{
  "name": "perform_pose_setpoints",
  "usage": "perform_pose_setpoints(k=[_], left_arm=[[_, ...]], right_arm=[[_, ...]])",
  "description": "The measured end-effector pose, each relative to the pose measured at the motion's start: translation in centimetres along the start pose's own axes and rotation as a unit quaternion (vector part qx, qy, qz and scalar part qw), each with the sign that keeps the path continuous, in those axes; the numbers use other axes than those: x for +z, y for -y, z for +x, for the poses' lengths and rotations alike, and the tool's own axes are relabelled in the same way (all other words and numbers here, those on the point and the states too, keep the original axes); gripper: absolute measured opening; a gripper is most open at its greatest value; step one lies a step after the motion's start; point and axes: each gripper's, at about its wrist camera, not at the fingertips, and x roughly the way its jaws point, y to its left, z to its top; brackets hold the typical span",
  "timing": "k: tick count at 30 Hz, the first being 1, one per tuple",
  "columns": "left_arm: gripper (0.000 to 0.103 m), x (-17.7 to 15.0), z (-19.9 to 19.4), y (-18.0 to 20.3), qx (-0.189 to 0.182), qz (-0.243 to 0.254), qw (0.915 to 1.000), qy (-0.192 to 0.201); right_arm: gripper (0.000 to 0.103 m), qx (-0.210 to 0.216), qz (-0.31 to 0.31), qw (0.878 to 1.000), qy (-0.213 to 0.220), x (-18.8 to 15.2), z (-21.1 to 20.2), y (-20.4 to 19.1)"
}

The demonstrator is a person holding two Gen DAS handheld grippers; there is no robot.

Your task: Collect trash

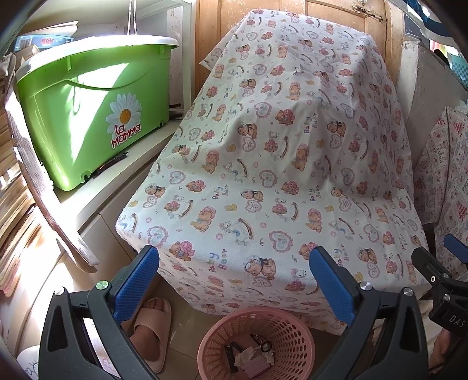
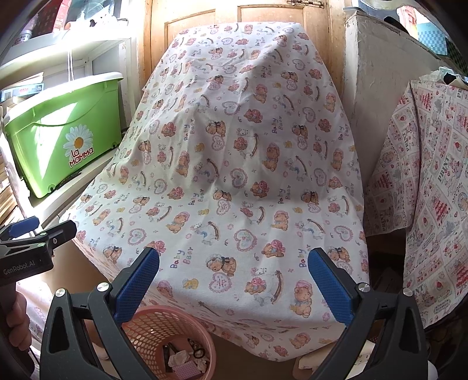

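Wooden door panels (image 1: 234, 17) close off the back, with a teddy-bear print cloth (image 1: 278, 152) draped over some bulky form ahead of both tools.

Left wrist view: left gripper (image 1: 234, 280) has its jaws spread wide, nothing between the blue pads. Pink mesh basket (image 1: 257, 342) sits on the floor just below the gap and partly under the cloth's hem. Inside it: crumpled paper (image 1: 245, 357), a small pink checked packet, dark bits. A foot in a pink slipper (image 1: 152, 327) shows below the left-hand jaw. Green "La Mamma" tub (image 1: 90, 114) stands on a white shelf, well beyond that jaw. Part of the other tool is visible outside the right-hand jaw.

Right wrist view: right gripper (image 2: 234, 277) is likewise wide open and empty. The basket lies below the left-hand jaw, which partly hides it, trash visible inside. Outside that jaw, the left tool's black body and a hand. A second patterned cloth (image 2: 424, 190) hangs beyond the right-hand jaw.
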Motion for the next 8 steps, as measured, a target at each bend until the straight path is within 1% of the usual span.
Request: perform_pose_setpoints(k=[8], left_arm=[[0.101, -0.33, 0.84, 0.18, 0.006, 0.001, 0.9999, -0.012]], right_arm=[[0.103, -0.003, 0.005, 1.0, -0.006, 0.14, 0.27, 0.11]])
